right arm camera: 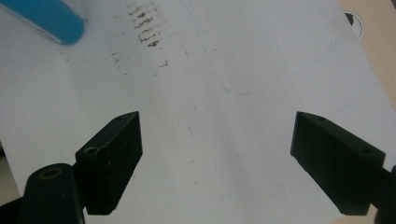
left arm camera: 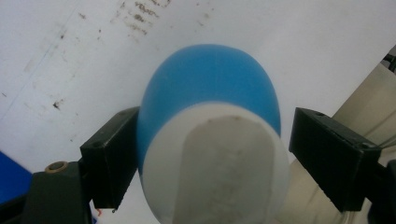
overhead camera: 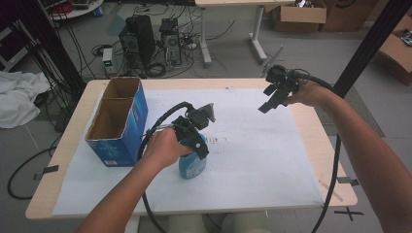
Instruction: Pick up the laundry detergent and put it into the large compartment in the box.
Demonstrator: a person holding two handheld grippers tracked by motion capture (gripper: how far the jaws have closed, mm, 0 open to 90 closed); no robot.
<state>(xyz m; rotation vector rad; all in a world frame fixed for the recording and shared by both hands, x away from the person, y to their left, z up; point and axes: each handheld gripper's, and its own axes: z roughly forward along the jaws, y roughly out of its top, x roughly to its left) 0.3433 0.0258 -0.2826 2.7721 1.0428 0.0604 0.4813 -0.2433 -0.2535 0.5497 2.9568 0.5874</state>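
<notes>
A blue bottle (overhead camera: 191,167) with a white cap stands upright on the white sheet, near the table's middle front. My left gripper (overhead camera: 197,148) comes down over its top. In the left gripper view the bottle (left arm camera: 210,79) sits between the jaws of the left gripper (left arm camera: 212,140). The left pad rests against its side. The right pad (left arm camera: 327,149) stands off it with a visible gap. My right gripper (overhead camera: 272,101) hangs in the air over the far right of the sheet. That right gripper (right arm camera: 217,135) is open with nothing between its jaws.
A tall blue carton (overhead camera: 119,124), open at the top with two compartments, stands left of the bottle. A white paper sheet (overhead camera: 262,160) with brown smudges (right arm camera: 147,28) covers most of the wooden table (overhead camera: 330,145). Computers, cables and cardboard boxes lie on the floor beyond.
</notes>
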